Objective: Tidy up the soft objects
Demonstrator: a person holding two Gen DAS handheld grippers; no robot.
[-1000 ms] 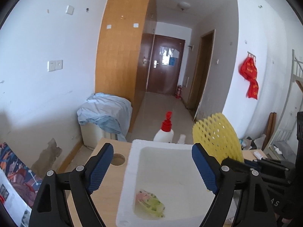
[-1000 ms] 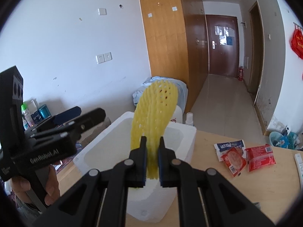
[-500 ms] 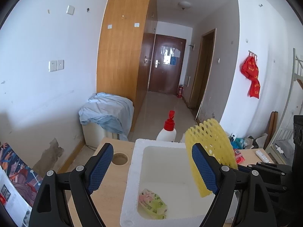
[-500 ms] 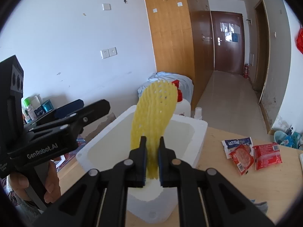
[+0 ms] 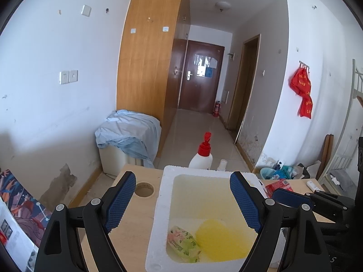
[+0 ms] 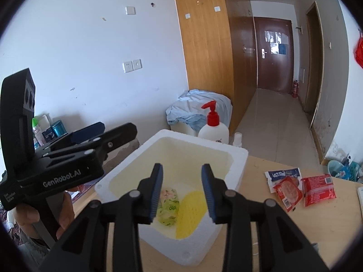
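Note:
A white foam box (image 5: pixel 166 176) (image 6: pixel 238 156) stands on the wooden table. Inside it on the bottom lie a yellow foam net (image 5: pixel 217 238) (image 6: pixel 190 210) and a green floral packet (image 5: pixel 183 244) (image 6: pixel 168 204), side by side. My right gripper (image 6: pixel 182 190) is open and empty, above the box's near edge over both items. My left gripper (image 5: pixel 182 201) is open and empty, held above the box's left side. The left gripper also shows at the left of the right wrist view (image 6: pixel 68 156).
A white pump bottle with a red top (image 5: pixel 202 156) (image 6: pixel 214 129) stands behind the box. Red and white snack packets (image 6: pixel 299 185) lie on the table right of the box. A round hole (image 5: pixel 143 189) is in the tabletop at the left.
My right gripper has opened and let go of the yellow foam net, which has dropped into the box beside the green packet. The left gripper stayed open above the box.

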